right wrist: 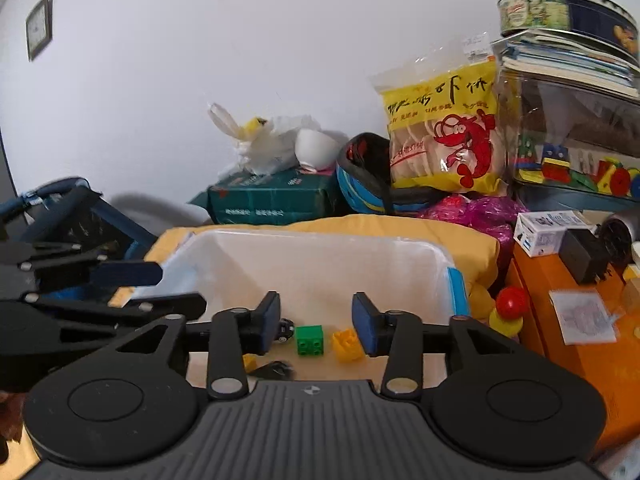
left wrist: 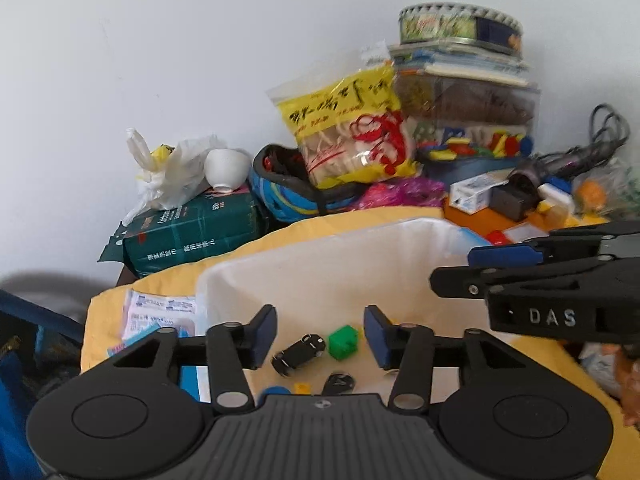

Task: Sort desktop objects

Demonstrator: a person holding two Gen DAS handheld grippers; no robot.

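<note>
Over the white bin [right wrist: 320, 256], both hand-held grippers, left [left wrist: 320, 336] and right [right wrist: 316, 322], hover wide and empty; car [left wrist: 299, 354] and green brick [right wrist: 309, 340] sit sorted inside.

Right gripper [right wrist: 316, 322] fingers spread above a white bin [right wrist: 320, 248], green brick [right wrist: 309, 340] and yellow brick [right wrist: 347, 345] between them, left gripper [right wrist: 132, 284] alongside, prawn cracker bag [right wrist: 444, 136] behind
</note>
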